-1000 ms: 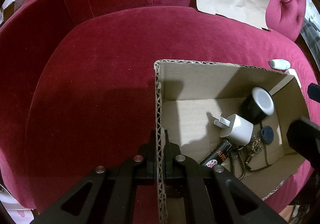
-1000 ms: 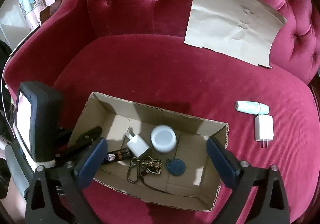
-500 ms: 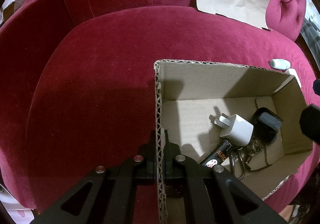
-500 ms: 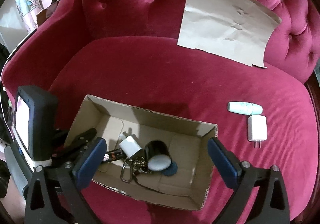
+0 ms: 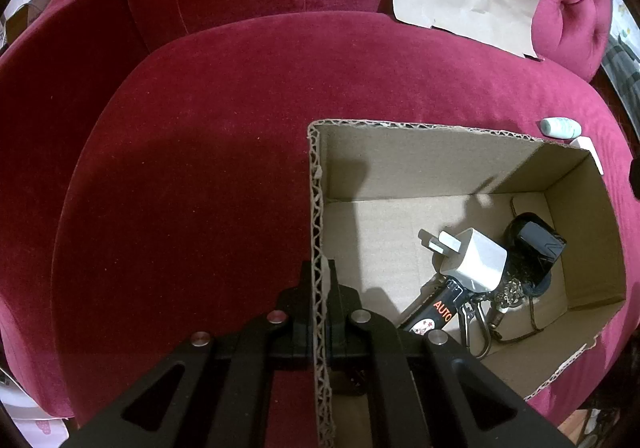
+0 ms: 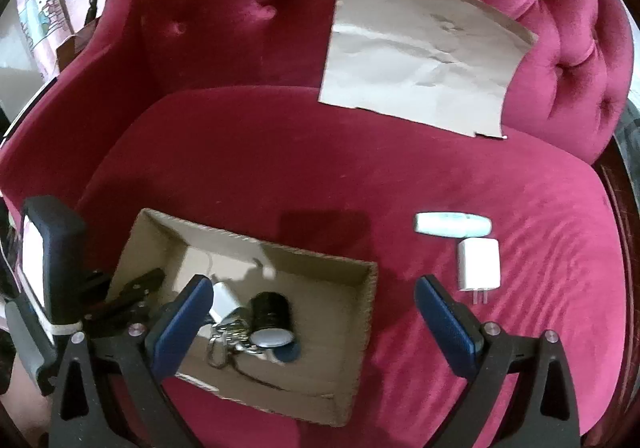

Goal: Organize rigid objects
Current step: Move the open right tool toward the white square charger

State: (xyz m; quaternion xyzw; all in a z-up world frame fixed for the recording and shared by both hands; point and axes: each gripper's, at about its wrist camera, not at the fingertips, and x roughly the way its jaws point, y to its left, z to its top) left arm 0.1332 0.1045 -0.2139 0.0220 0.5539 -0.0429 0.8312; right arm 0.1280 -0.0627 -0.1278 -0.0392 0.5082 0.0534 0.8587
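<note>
My left gripper (image 5: pixel 320 288) is shut on the left wall of the cardboard box (image 5: pixel 400 163), which sits on the red sofa seat. Inside the box lie a white charger (image 5: pixel 474 262), a black jar (image 5: pixel 536 248) on its side, a black tube marked AUTO (image 5: pixel 436 312) and a bunch of keys (image 5: pixel 476 320). My right gripper (image 6: pixel 312 296) hangs open above the box's right end (image 6: pixel 360 308), with nothing between its fingers. To its right, on the seat, lie a pale tube (image 6: pixel 452 226) and a second white charger (image 6: pixel 478 266).
A creased cardboard sheet (image 6: pixel 420 55) leans against the tufted sofa back. The seat cushion (image 5: pixel 200 167) spreads wide to the left of the box. The left gripper's body with its screen (image 6: pixel 52 256) stands at the box's left end.
The black jar, upright a second ago, now lies on its side in the box. My right gripper has drifted right, away from the box's middle. The left gripper has kept still.
</note>
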